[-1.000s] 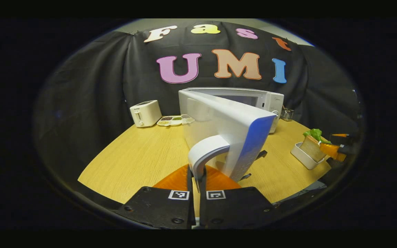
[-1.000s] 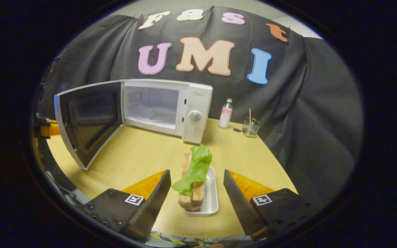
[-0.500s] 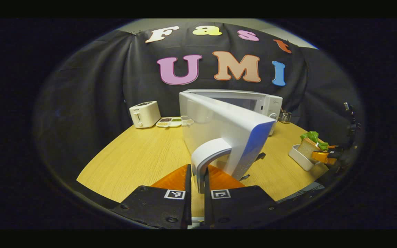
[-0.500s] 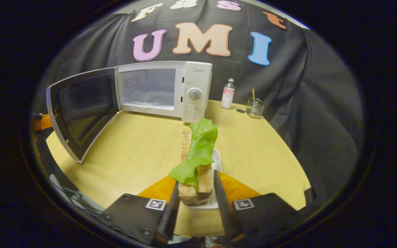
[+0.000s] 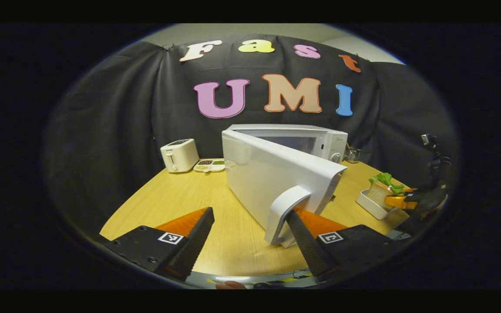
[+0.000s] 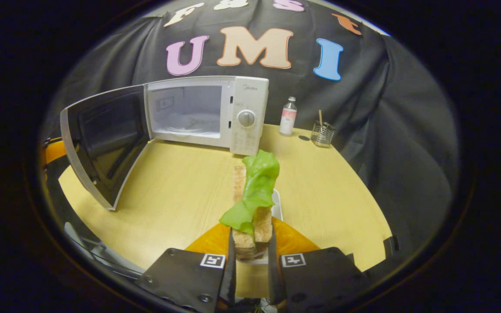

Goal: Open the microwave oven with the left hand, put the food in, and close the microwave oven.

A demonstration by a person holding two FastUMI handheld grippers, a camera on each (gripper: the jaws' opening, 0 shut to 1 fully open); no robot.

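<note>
The white microwave stands at the back of the table with its door swung wide and its cavity bare. In the left gripper view my left gripper is open; the door's curved handle lies just beside its right finger, not between the two. My right gripper is shut on the sandwich, bread with a green lettuce leaf, over the small white tray. Whether the sandwich has left the tray I cannot tell. The left gripper view has the sandwich at far right.
A toaster and a divided dish sit at the back left of the wooden table. A small bottle and a wire holder stand right of the microwave. The open door reaches toward the table's near left edge.
My left gripper has opened and let go of the door handle. My right gripper has closed from wide open onto the sandwich.
</note>
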